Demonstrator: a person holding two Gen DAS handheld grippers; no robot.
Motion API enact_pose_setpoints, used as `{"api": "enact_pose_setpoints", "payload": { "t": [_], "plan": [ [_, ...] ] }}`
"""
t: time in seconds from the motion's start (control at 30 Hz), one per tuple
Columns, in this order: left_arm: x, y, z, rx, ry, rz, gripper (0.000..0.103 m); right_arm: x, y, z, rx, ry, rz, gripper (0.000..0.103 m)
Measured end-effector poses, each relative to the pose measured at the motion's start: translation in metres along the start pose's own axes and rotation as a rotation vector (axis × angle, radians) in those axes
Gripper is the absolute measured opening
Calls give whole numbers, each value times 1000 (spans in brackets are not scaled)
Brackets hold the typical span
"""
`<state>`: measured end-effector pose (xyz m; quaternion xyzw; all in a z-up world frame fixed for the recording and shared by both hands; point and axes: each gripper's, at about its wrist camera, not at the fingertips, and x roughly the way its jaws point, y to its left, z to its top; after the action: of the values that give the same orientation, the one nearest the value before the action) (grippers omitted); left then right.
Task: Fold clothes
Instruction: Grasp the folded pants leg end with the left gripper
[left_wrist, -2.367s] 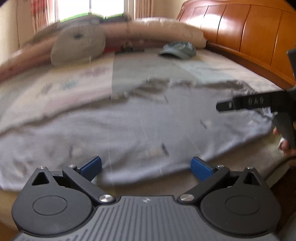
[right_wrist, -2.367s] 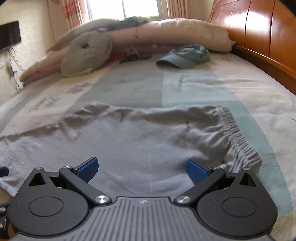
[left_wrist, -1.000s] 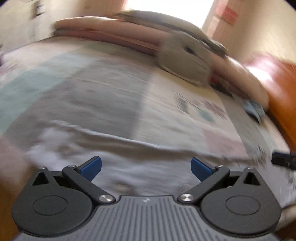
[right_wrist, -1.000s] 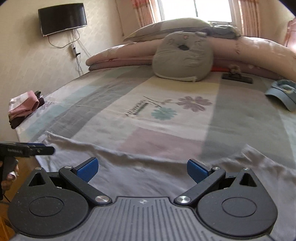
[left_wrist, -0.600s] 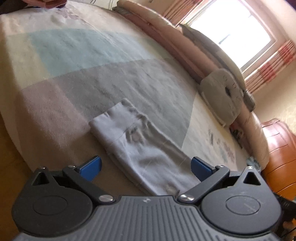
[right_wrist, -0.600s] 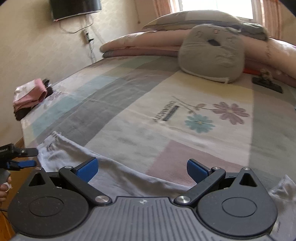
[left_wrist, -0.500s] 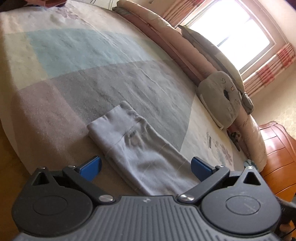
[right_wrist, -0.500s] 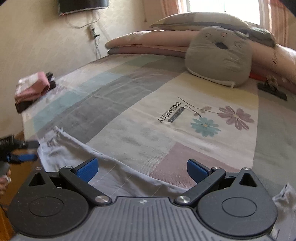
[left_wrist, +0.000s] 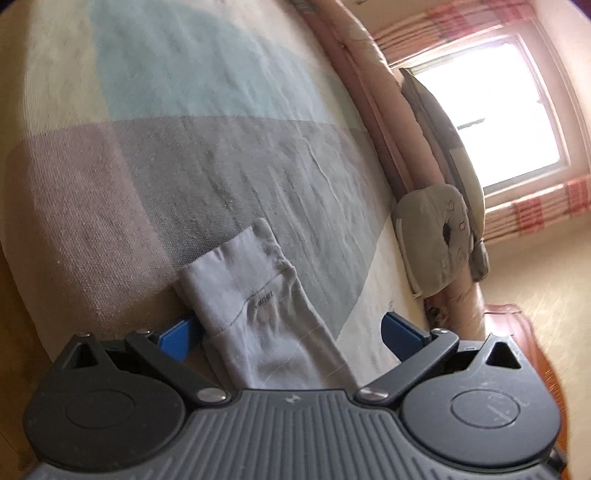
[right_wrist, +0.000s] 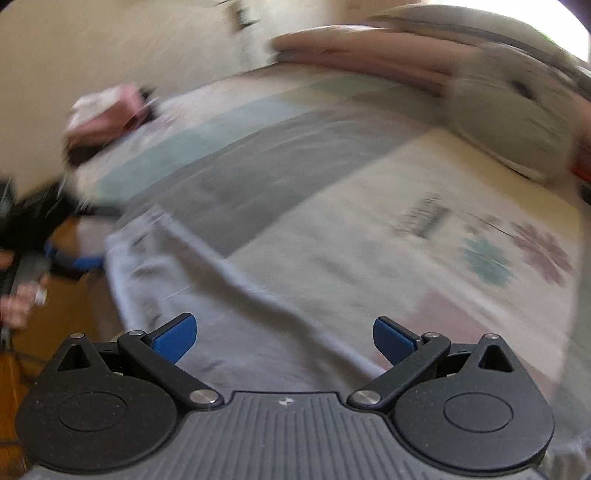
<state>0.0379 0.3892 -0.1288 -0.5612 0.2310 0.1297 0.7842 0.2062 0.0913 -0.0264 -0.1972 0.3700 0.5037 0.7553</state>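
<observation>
Your left gripper (left_wrist: 290, 332) sits released, its blue pads wide apart, with the hem end of the grey trouser leg (left_wrist: 255, 295) lying between them on the patchwork bedsheet (left_wrist: 229, 155) near the bed edge at 6 o'clock. Your right gripper (right_wrist: 284, 334) also gapes wide over that same blurred grey cloth; a grey cushion (right_wrist: 509, 122) sits at 2 o'clock

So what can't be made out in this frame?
- Right wrist view: motion blur smears the printed bedsheet lettering and the pink pile.
- Left wrist view: the grey garment runs under the left gripper body; its remainder is hidden.
- The garment's small mark: too small to read.
</observation>
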Motion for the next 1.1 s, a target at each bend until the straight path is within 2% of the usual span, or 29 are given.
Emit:
{"api": "enact_pose_setpoints", "payload": {
  "t": [0.1,0.2,0.27,0.43,0.53,0.63,0.77,0.97,1.1],
  "plan": [
    [2,0,6,-16,26,-11,102,23,37,12,-154,24,40,103],
    [-1,-2,8,-25,35,-39,102,43,70,25,-273,53,89,96],
    [-4,-3,10,-25,36,-62,102,56,90,32,-338,71,107,89],
    [-4,-6,15,-10,54,-119,102,76,121,44,-434,91,162,88],
    [-1,-8,17,-1,65,-127,102,88,134,48,-487,103,154,88],
    [1,-9,17,3,71,-133,102,99,141,45,-542,116,84,88],
    [-10,-5,15,1,72,-123,102,99,135,47,-542,92,-6,88],
    [0,1,7,-34,113,-105,102,91,114,57,-434,76,-21,89],
    [16,-4,7,14,125,-69,102,86,107,58,-403,73,-21,89]
  ]
}}
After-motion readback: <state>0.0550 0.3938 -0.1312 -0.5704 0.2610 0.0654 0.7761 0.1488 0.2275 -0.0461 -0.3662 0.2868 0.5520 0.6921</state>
